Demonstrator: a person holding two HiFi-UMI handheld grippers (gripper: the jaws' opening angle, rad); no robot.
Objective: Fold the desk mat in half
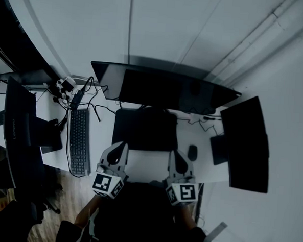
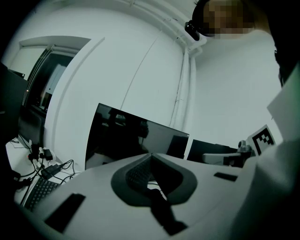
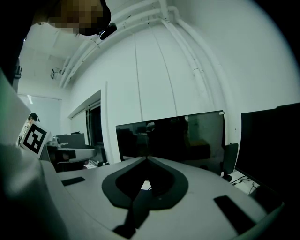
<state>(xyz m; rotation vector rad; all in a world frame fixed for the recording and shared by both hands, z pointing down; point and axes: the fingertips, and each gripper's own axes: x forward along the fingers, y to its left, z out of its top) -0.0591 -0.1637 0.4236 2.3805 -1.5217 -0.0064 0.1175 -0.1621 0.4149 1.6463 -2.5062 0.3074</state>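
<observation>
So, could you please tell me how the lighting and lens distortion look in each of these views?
Head view: dim and bluish, strong fisheye bowing the desk edge, the dark desk mat showing no surface detail. Left gripper view: black vignette at the corners, the left claw close to the lens and soft. Right gripper view: same vignette, room reflections on the monitor.

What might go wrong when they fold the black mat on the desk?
The mouse sits close beside the desk mat's right edge, so a swinging flap or the right gripper might knock it. The mat's far edge lies just below the monitor, with cables nearby, so a lifted mat may bump or snag them. The left gripper and the right are both shut on nothing visible, so a pinch could miss the thin edge.
</observation>
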